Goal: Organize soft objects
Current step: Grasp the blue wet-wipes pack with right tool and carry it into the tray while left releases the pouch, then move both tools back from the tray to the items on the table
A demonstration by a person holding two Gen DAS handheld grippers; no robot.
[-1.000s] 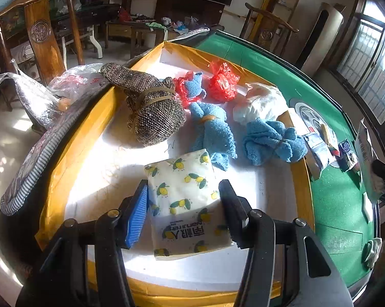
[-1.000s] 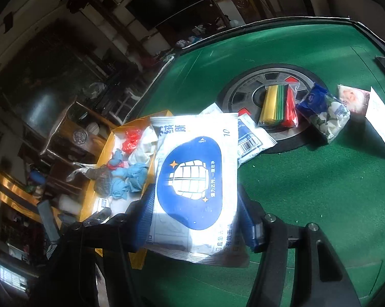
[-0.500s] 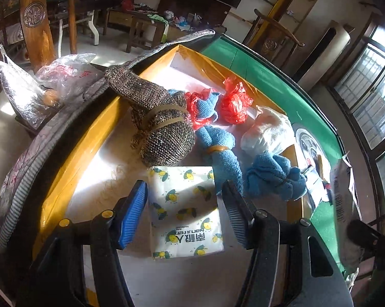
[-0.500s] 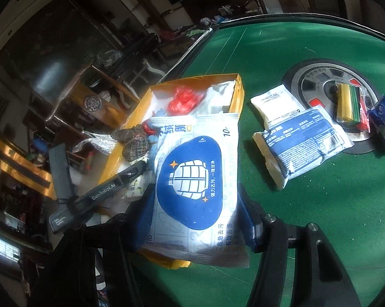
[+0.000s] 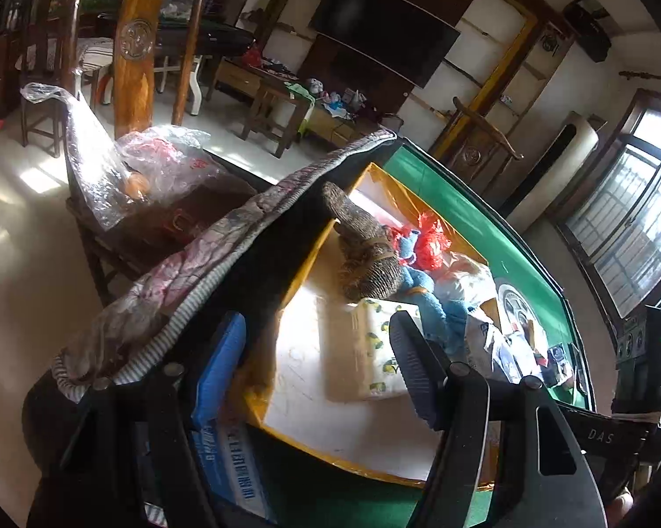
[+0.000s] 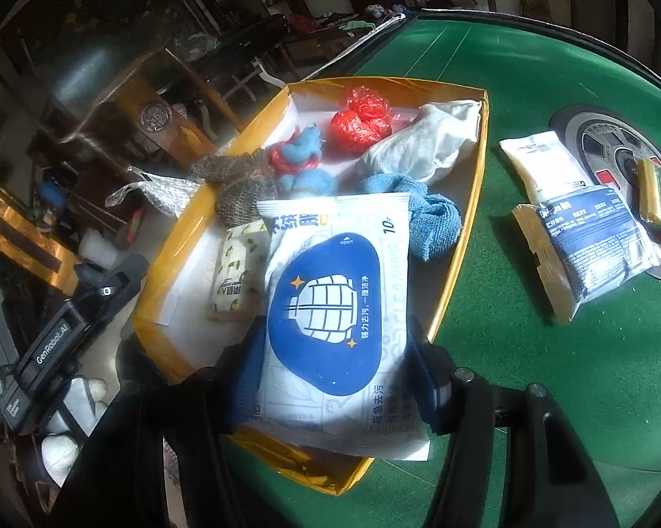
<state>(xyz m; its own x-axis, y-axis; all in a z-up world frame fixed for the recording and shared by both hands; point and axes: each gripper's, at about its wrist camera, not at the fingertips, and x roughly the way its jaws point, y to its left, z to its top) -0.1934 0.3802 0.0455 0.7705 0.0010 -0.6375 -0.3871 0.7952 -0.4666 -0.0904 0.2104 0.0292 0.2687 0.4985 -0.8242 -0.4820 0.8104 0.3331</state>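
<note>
Soft objects were being gathered in a yellow-rimmed, white-lined cardboard tray (image 6: 458,237) on the green felt bench (image 6: 528,374). A lemon-printed white tissue pack (image 5: 385,352), gripped a second earlier by the left hand-held gripper (image 5: 317,367), had been set down flat on the tray floor beside a brown knitted pouch (image 5: 367,259); that placement was judged complete. The left hand-held gripper's jaws were opening, nothing lay between them, and it had been drawn back over the tray's near left corner, tilted downward. A white wet-wipe packet with a blue oval label (image 6: 334,325) was clamped between the pads of the right hand-held gripper (image 6: 334,378), which had been carried from the open felt to above the tray, pointing steeply down. Release into the tray was judged the next step.
</note>
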